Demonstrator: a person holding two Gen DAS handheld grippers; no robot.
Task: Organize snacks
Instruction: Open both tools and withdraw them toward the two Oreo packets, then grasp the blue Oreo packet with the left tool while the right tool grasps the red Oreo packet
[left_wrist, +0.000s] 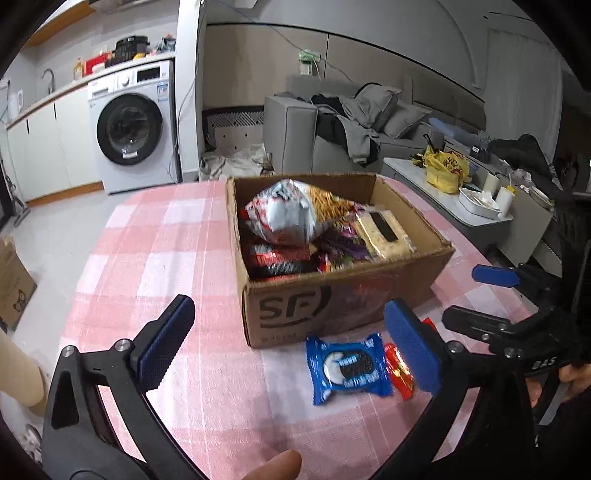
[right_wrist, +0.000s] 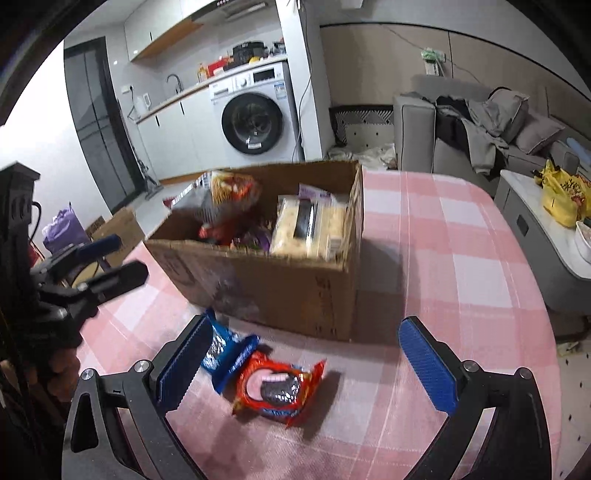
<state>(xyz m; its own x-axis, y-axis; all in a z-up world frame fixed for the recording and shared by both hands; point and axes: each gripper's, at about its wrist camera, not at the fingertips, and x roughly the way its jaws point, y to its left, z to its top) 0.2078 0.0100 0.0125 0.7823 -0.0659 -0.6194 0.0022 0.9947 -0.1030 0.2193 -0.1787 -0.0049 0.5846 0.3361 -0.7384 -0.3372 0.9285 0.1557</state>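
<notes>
A cardboard box stands on the pink checked tablecloth and holds several snack packs, with a silver noodle-snack bag on top. It also shows in the right wrist view. A blue Oreo pack and a red Oreo pack lie on the cloth in front of the box. My left gripper is open and empty, just above and before the blue pack. My right gripper is open and empty, with the red pack between its fingers and the blue pack at its left finger.
The table's far edge runs just behind the box. A washing machine, a grey sofa with clothes, and a low table with a yellow bag stand beyond. A cardboard box sits on the floor at left.
</notes>
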